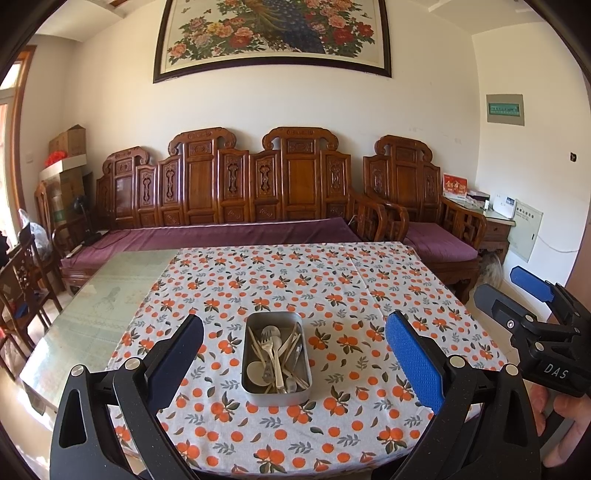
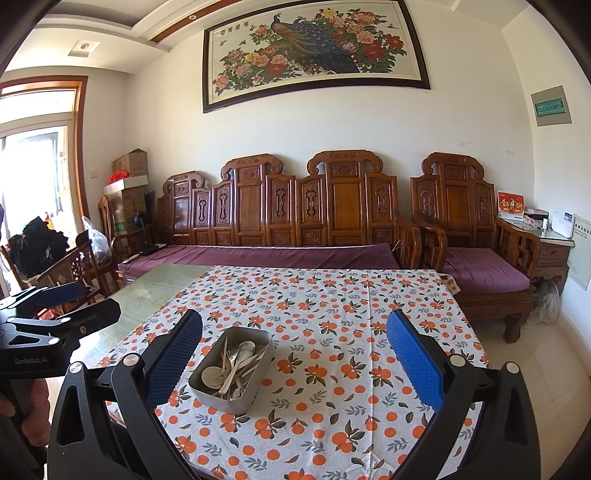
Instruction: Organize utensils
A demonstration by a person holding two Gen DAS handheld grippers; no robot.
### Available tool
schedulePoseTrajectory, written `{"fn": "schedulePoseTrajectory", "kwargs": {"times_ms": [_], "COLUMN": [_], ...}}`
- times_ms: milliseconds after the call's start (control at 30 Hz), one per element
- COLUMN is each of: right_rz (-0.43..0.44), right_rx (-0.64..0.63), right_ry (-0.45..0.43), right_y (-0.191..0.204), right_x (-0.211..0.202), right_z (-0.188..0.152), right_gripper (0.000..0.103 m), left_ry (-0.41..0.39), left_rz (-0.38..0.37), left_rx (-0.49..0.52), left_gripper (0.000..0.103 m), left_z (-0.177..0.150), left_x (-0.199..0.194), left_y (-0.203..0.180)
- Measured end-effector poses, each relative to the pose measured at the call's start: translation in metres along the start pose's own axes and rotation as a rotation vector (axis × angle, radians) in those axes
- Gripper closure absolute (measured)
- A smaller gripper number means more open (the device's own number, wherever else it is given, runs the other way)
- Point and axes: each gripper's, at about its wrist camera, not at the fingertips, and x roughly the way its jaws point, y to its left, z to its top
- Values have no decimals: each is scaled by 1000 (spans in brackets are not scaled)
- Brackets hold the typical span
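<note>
One long carved wooden bench [image 1: 236, 192] with a purple cushion runs along the far wall at twelve o'clock, a matching armchair [image 1: 424, 206] beside it at one o'clock, and a framed peacock-and-peony painting [image 1: 273, 33] hangs above both. Between that seating and the grippers lies the counter [image 1: 99, 306], its left part bare greenish glass, the rest under a white cloth [image 1: 332, 288] printed with oranges. The cloth's far edge stops just short of the bench cushion; its right edge drops off toward pale floor tile at three o'clock. Most of the cloth is open on every side of the one thing set on it.

That thing is a rectangular metal tin [image 1: 276, 354], near the cloth's front edge, holding a jumble of utensils [image 1: 275, 350]: pale spoons, forks and thin sticks (too tangled to count). In the left wrist view it sits dead ahead at twelve o'clock, between the fingers; in the right wrist view it lies at eleven o'clock, nearer the left-hand finger.

The left gripper [image 1: 293, 354] has its blue-padded fingers [image 1: 413, 362] spread wide, holding nothing. The right gripper [image 2: 293, 354] likewise stands wide apart and empty. Each shows in the other's view, off to the side and above the counter's edge: white lettering "DAS" on the right one, "GenRobot.AI" on the left.

Stacked cardboard boxes [image 1: 66, 162] fill the corner at ten o'clock, and a side cabinet [image 1: 491, 229] with a red printed box stands at two o'clock.
</note>
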Motion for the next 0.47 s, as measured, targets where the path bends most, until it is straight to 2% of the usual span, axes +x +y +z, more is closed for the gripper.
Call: {"fn": "schedulePoseTrajectory", "kwargs": {"times_ms": [467], "right_rz": [1], "right_rx": [0], "right_ry": [0], "right_y": [1], "right_x": [0], "right_z": [0], "right_gripper": [3], "left_ry": [0], "left_rz": [-4], "left_rx": [-4], "left_gripper": [8], "left_z": [-1], "left_x": [-1], "left_y": [-1]}}
